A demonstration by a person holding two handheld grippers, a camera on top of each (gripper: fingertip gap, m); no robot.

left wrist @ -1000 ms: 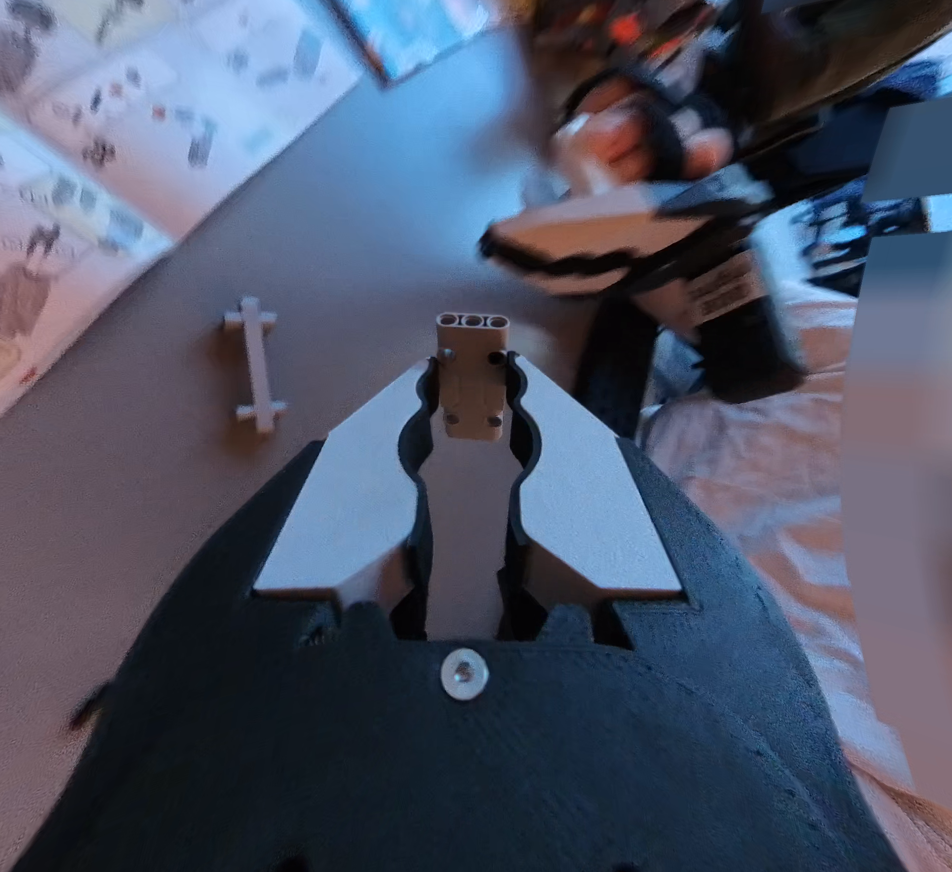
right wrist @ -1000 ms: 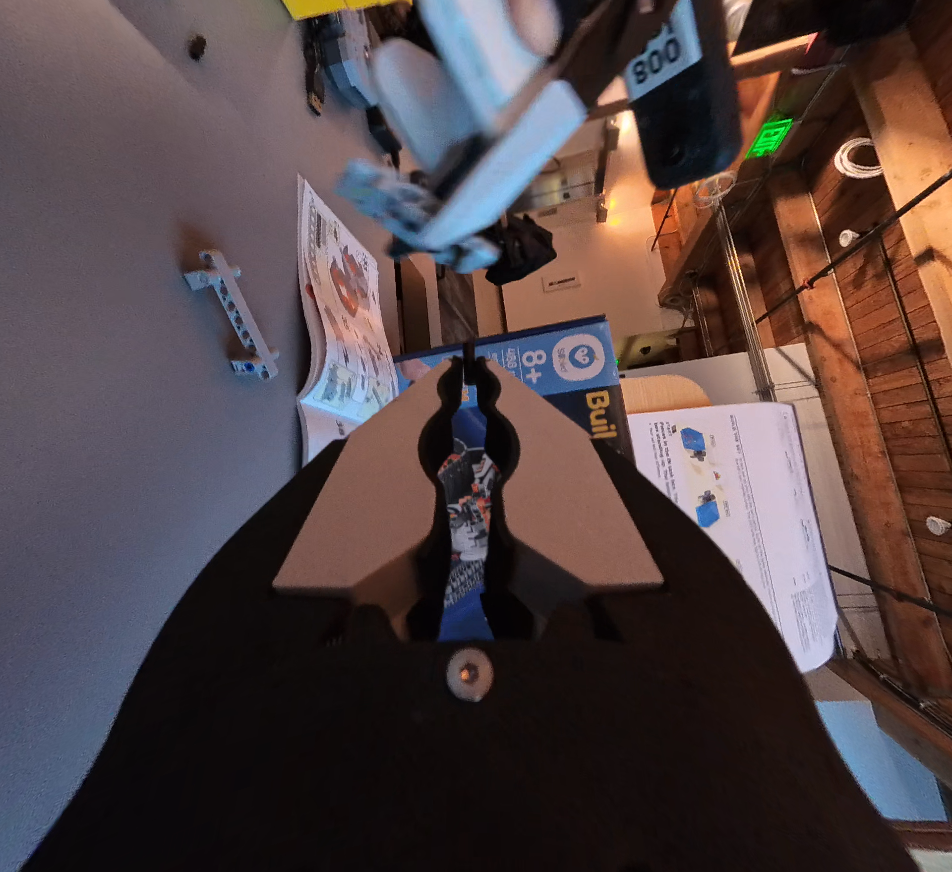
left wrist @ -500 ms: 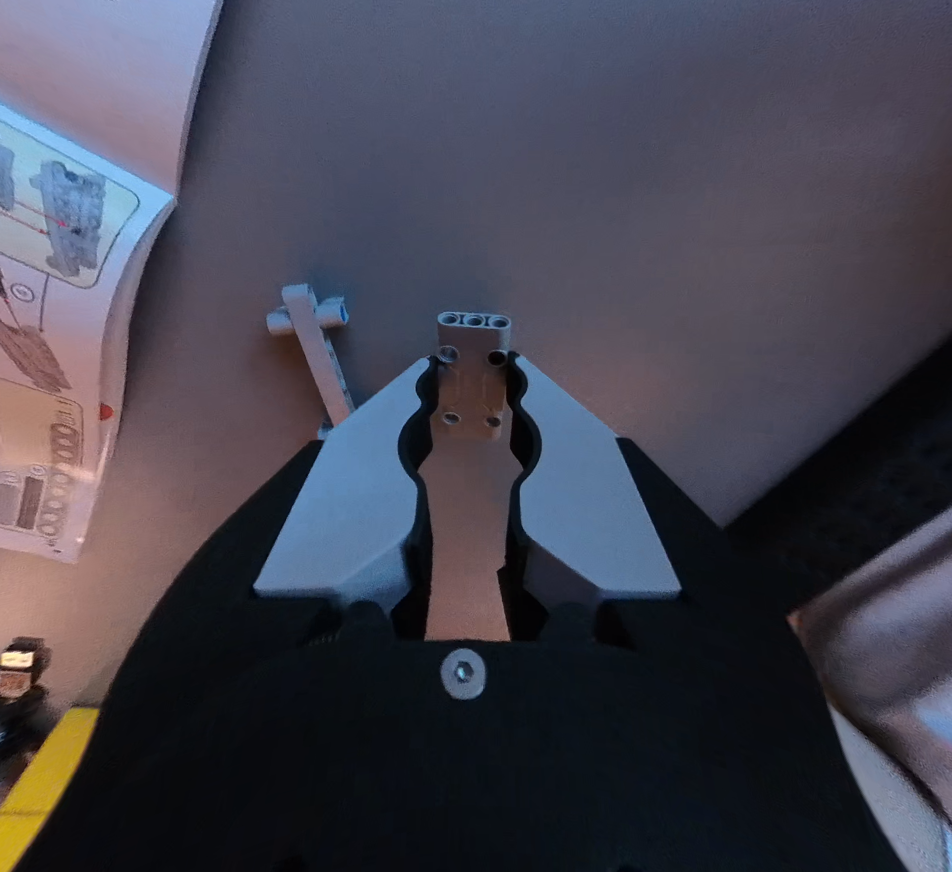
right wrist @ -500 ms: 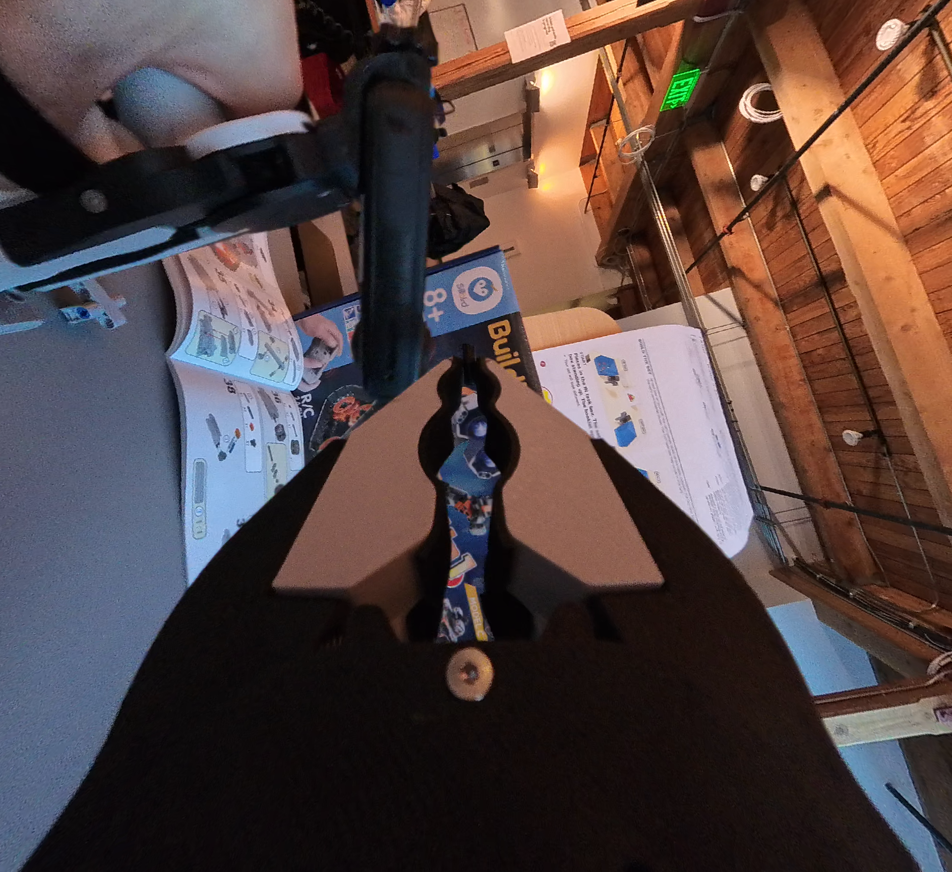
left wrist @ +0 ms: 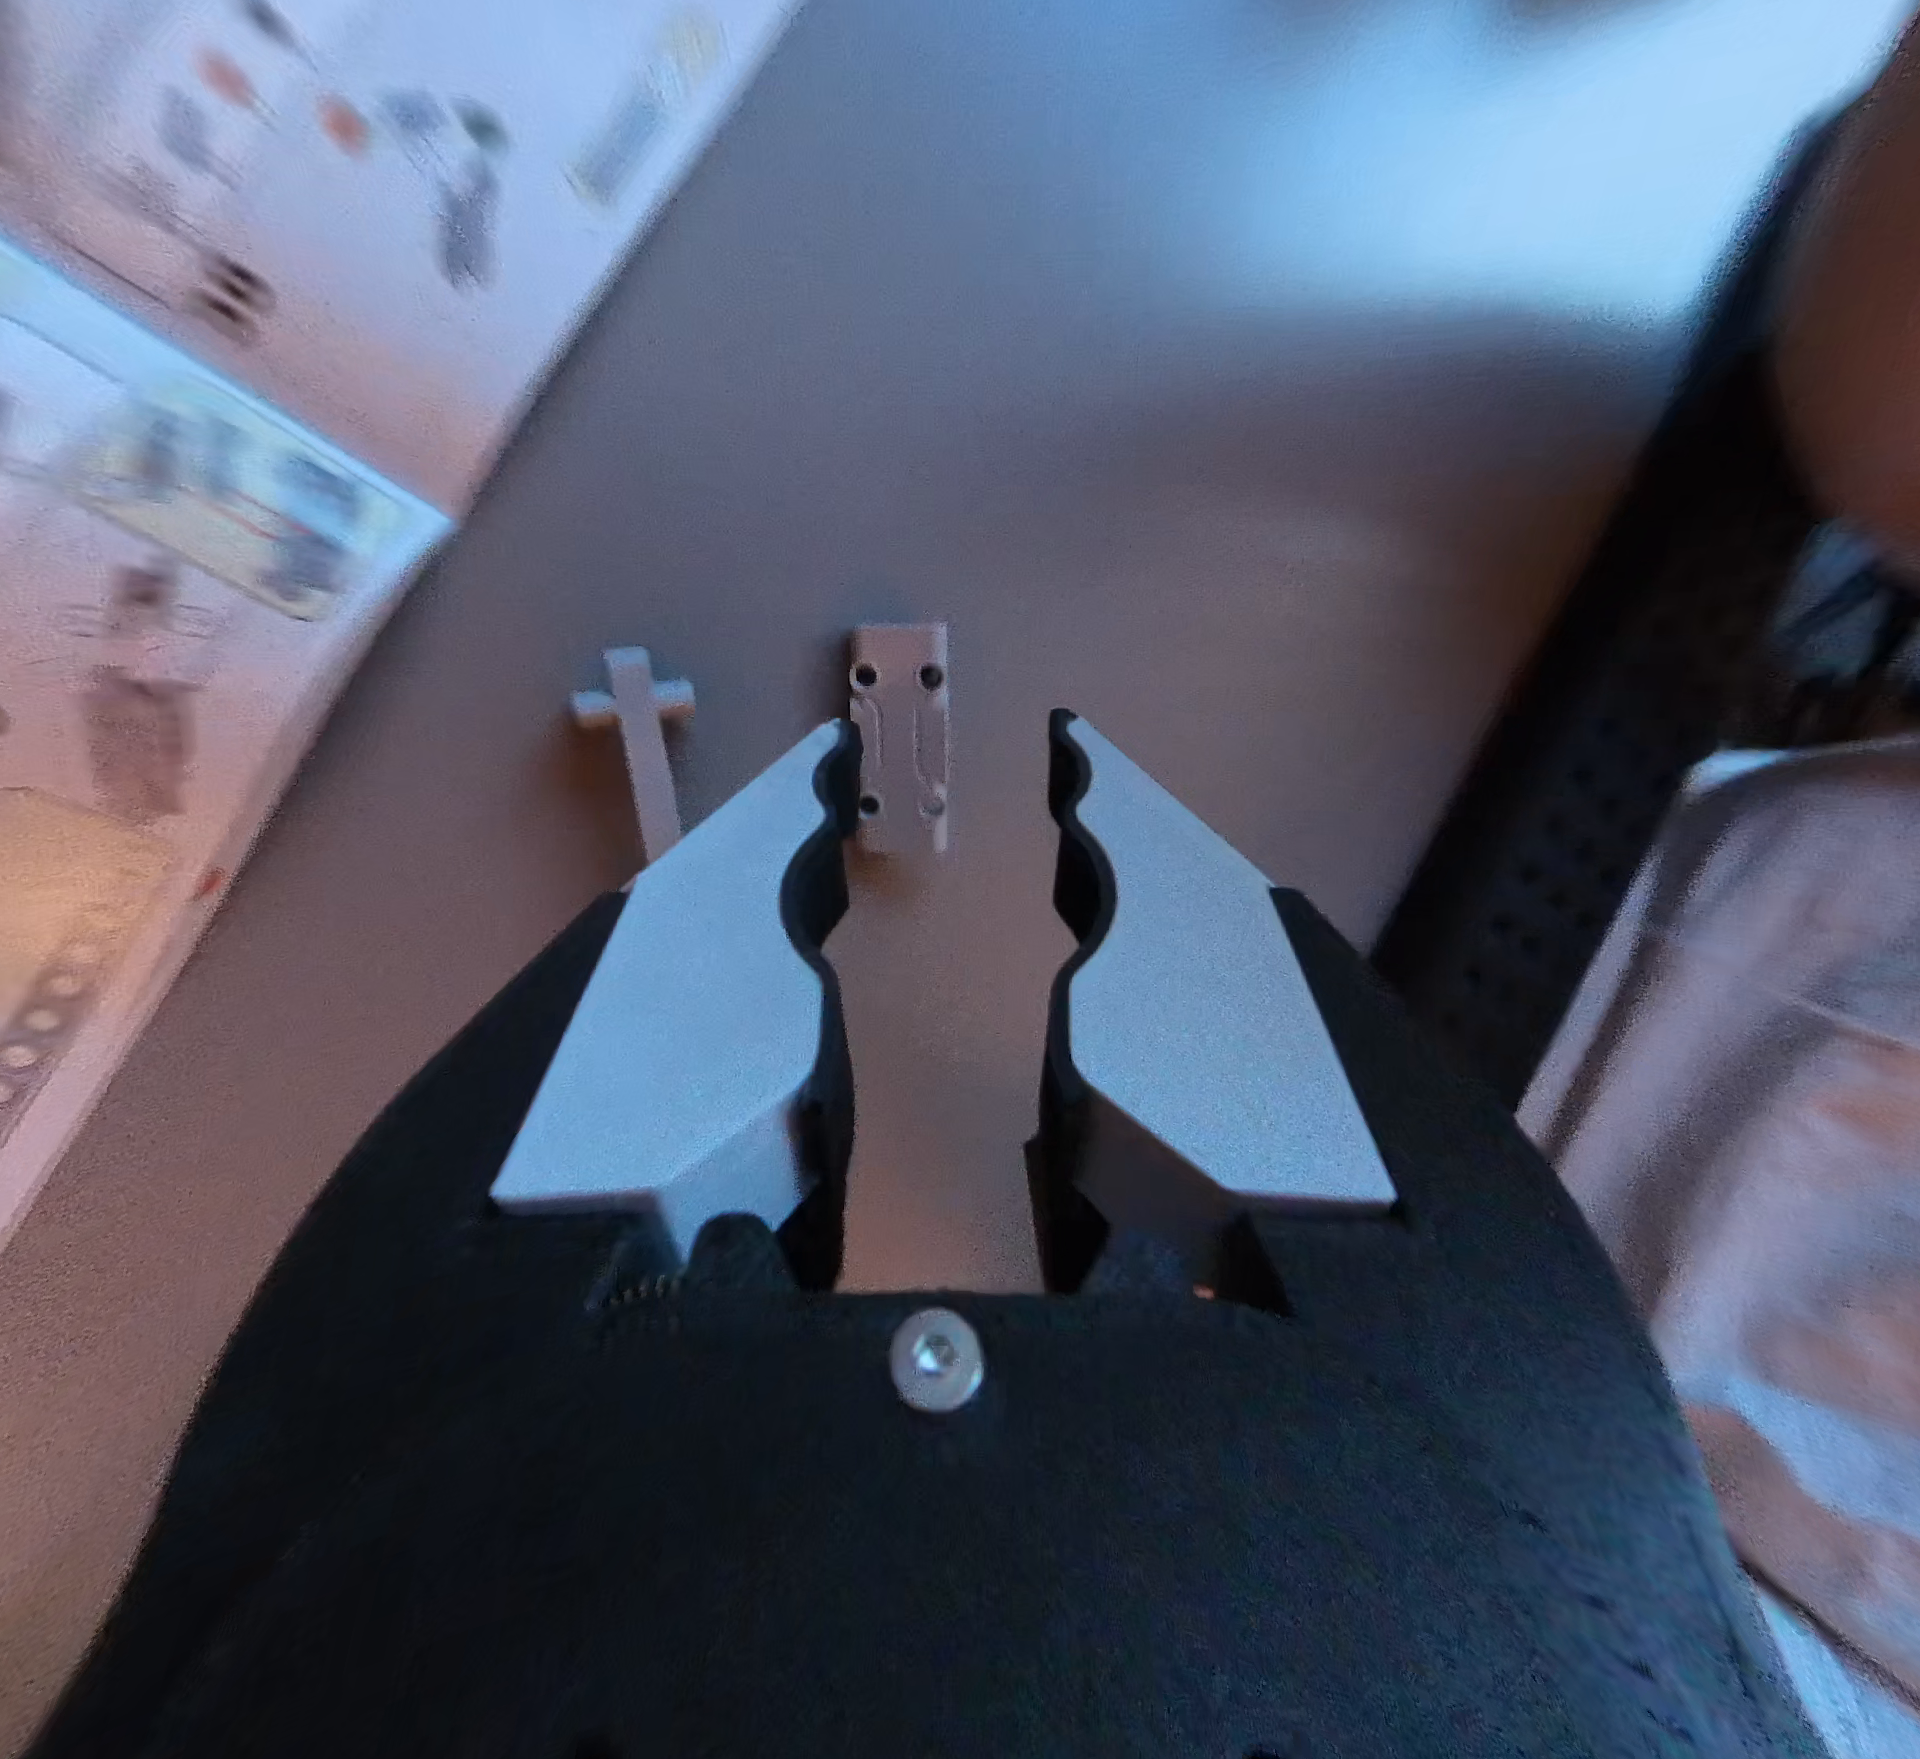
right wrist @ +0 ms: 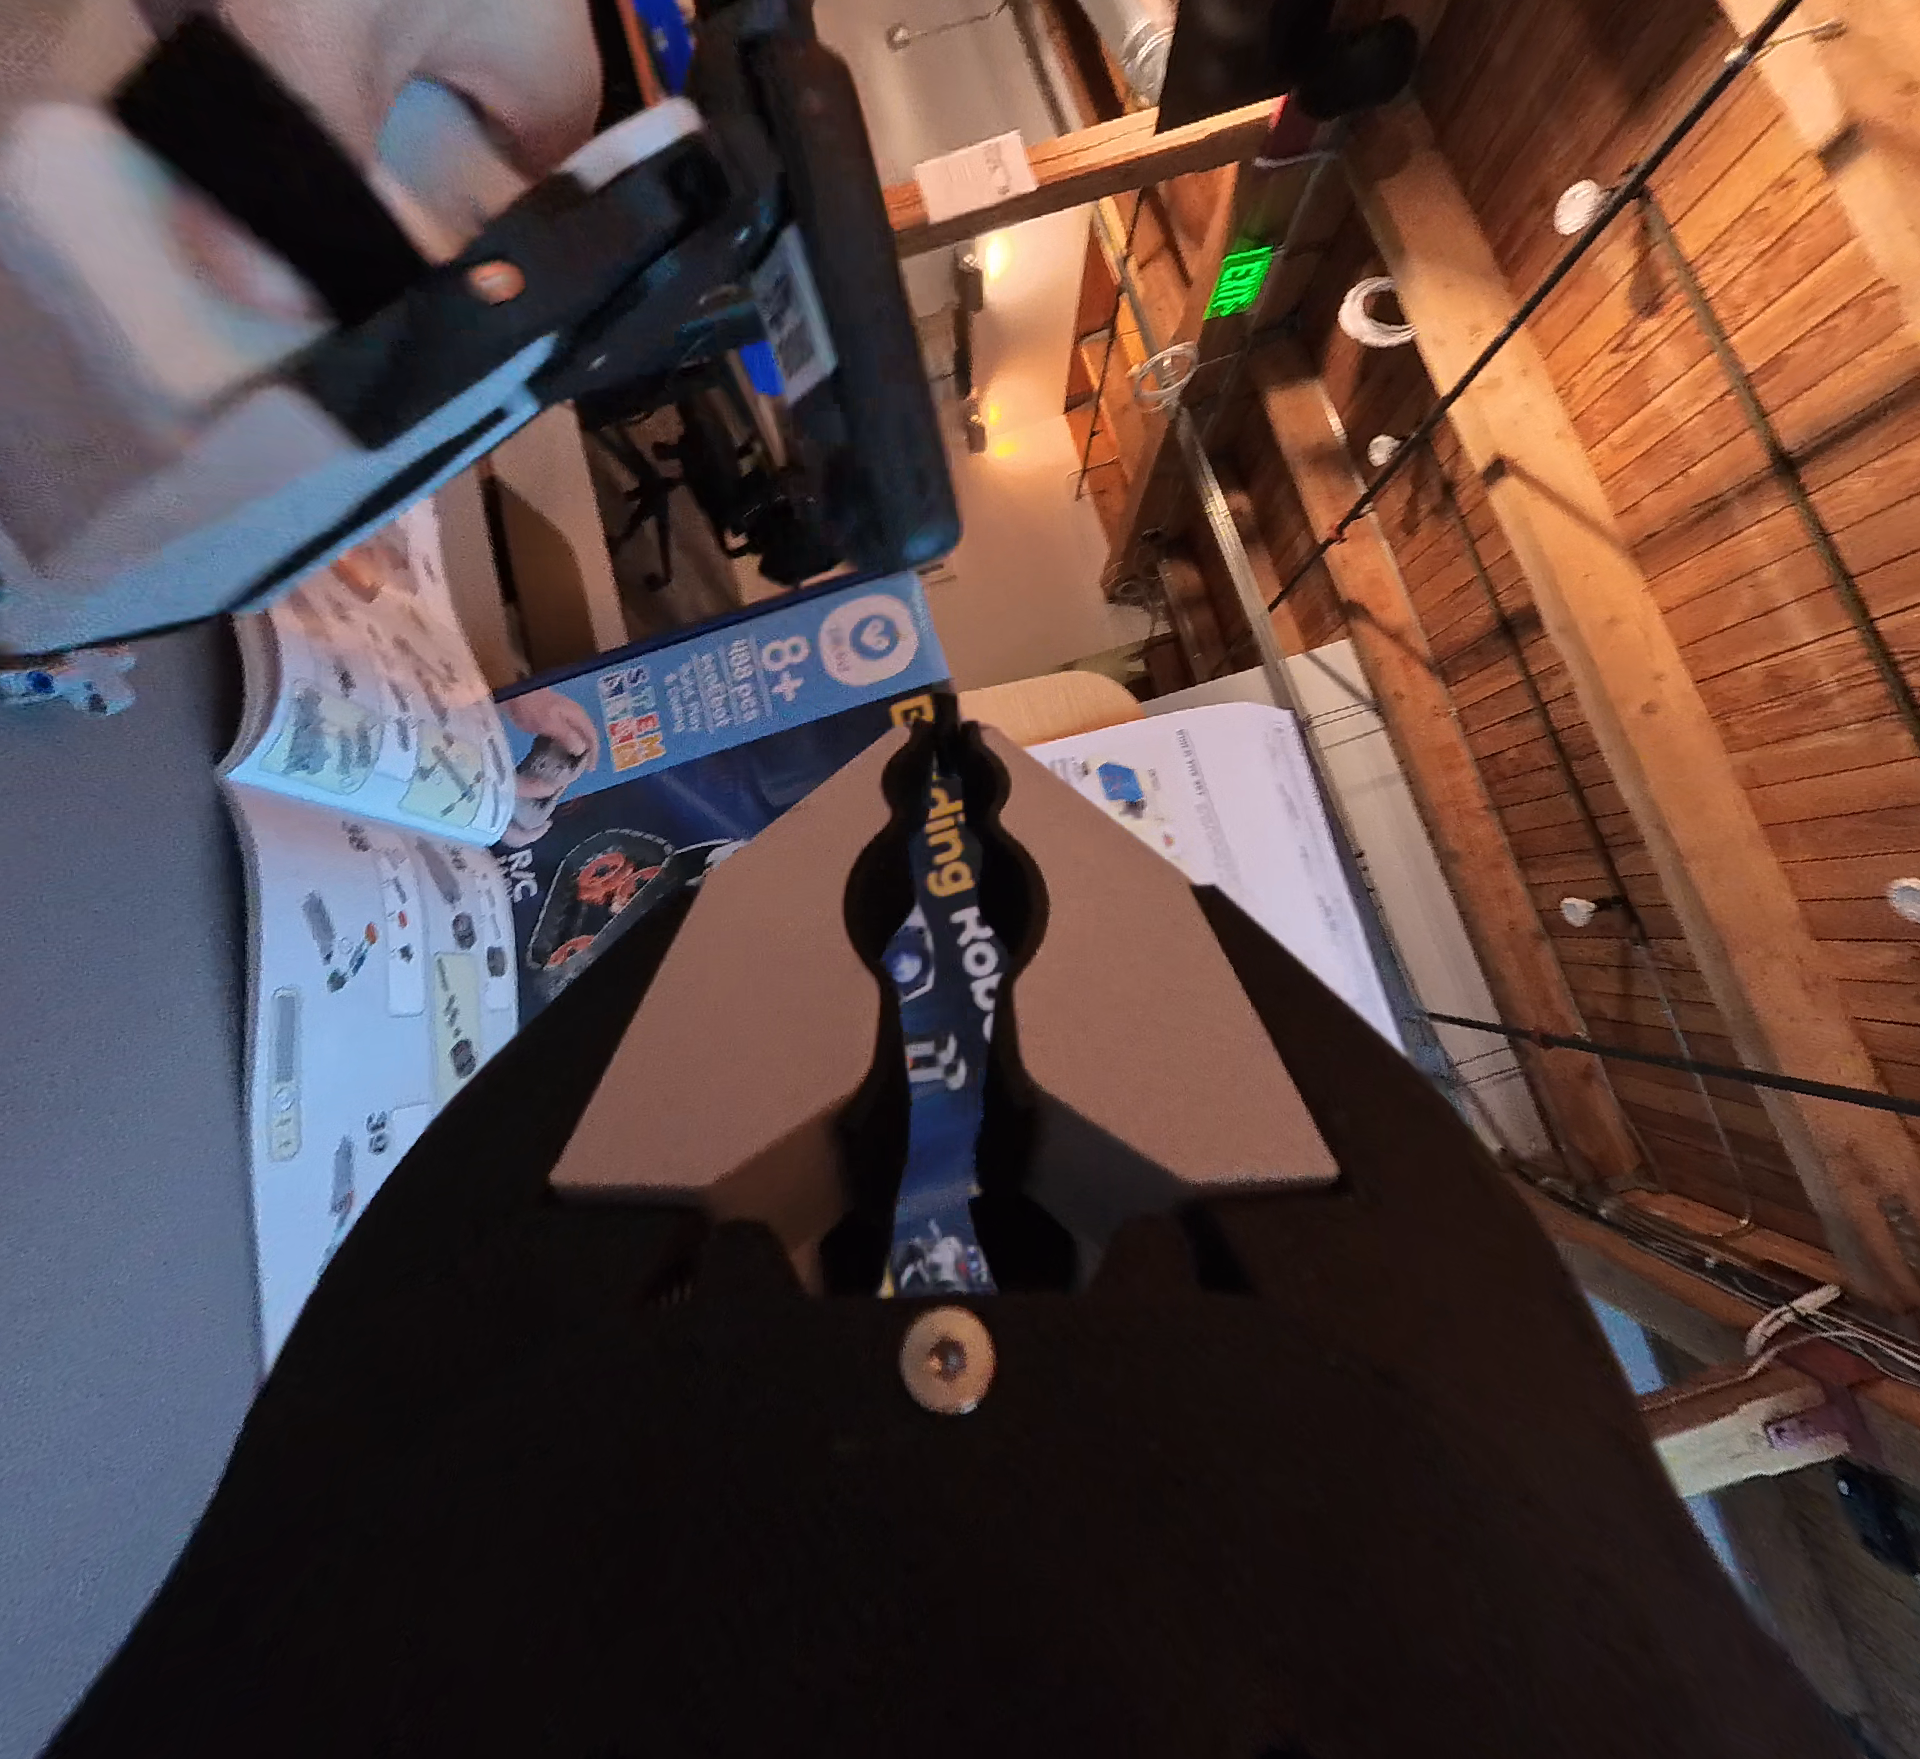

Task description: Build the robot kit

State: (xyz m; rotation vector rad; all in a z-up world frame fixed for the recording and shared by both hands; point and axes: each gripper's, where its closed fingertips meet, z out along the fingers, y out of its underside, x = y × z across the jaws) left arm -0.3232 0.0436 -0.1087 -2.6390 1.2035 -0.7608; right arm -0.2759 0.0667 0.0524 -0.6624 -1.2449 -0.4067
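The grey building block (left wrist: pixel 900 737), a small flat rectangular plastic piece with a round hole near each corner and shallow grooves moulded along its face, is seen lying on the grey table (left wrist: pixel 1143 421) just past the tips of the left gripper (left wrist: pixel 945 730). The jaws of that gripper are spread well apart and nothing is held between them; the block lies close beside the left fingertip (left wrist: pixel 831 743), and whether the two touch cannot be told. Just to the left of the block, a pale cross-shaped beam piece (left wrist: pixel 642 733) is laid on the same surface, its lower part hidden behind the finger. Farther left, an open instruction booklet (left wrist: pixel 208 275) is spread along the table edge, heavily blurred.

The right gripper (right wrist: pixel 943 741) is shown with its jaws brought together at the tips, with nothing visible between them; only the background shows through the wavy slit. It is held in the air, turned sideways. Behind it a blue printed box (right wrist: pixel 727 681) stands beside the same booklet, and a white printed sheet (right wrist: pixel 1236 816) lies to the right. A wooden plank wall (right wrist: pixel 1662 483) is seen beyond.
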